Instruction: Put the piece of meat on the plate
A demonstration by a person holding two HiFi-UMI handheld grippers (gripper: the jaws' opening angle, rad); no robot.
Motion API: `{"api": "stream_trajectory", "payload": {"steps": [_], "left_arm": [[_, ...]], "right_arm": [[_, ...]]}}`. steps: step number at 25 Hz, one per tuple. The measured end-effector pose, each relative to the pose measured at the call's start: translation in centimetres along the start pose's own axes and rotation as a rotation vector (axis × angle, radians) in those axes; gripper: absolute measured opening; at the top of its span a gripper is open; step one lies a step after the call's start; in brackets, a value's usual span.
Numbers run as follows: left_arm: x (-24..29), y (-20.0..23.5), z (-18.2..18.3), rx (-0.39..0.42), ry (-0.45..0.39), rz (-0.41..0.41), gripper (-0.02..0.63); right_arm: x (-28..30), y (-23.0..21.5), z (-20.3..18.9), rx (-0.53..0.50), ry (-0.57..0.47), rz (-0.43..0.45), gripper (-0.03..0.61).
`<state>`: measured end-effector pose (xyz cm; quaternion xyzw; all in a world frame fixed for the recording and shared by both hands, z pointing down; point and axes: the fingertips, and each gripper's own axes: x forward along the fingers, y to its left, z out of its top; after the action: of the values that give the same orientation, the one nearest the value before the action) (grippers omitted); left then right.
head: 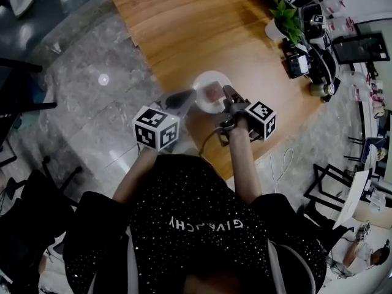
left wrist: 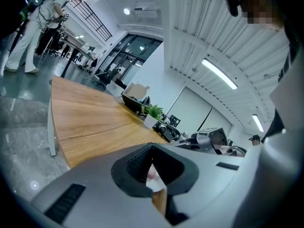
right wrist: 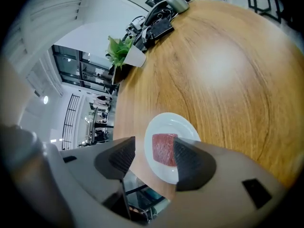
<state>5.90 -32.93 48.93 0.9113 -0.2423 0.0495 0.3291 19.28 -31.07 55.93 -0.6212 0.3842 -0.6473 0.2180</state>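
Note:
A reddish slab of meat [head: 213, 94] lies flat on a small white plate [head: 205, 78] near the front edge of the wooden table [head: 184, 23]. In the right gripper view the meat [right wrist: 164, 148] rests on the plate [right wrist: 173, 122], below and between the jaws. My right gripper [right wrist: 152, 148] hovers over it, open and empty, its pads clear of the meat. My left gripper [head: 187, 97] points at the plate's left rim with its tips together and nothing held. Through the narrow slit of the left gripper [left wrist: 151, 163] only a sliver of plate [left wrist: 154, 183] shows.
A potted plant [head: 283, 20] and a cluster of electronics and cables [head: 306, 60] sit at the table's far right. The table's front edge runs just under the plate, with marble floor [head: 92, 103] to the left. A person in white [left wrist: 33, 27] stands far off.

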Motion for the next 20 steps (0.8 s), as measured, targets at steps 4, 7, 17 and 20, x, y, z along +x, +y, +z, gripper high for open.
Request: {"api": "stream_trajectory", "payload": {"steps": [4, 7, 17, 20], "left_arm": [[-0.5, -1.0, 0.5, 0.054, -0.003, -0.005, 0.009], [-0.7, -1.5, 0.7, 0.094, 0.005, -0.006, 0.009], [0.0, -4.1, 2.0, 0.208, 0.017, -0.047, 0.009], [0.3, -4.8, 2.3, 0.238, 0.015, -0.058, 0.009]], "right_arm": [[-1.2, 1.3, -0.2, -0.145, -0.027, 0.083, 0.245], [-2.4, 2.8, -0.2, -0.268, -0.072, 0.171, 0.245], [-7.3, 6.3, 0.1, -0.846, -0.307, 0.267, 0.194], [-8.9, 6.6, 0.4, -1.031, -0.411, 0.201, 0.116]]}}
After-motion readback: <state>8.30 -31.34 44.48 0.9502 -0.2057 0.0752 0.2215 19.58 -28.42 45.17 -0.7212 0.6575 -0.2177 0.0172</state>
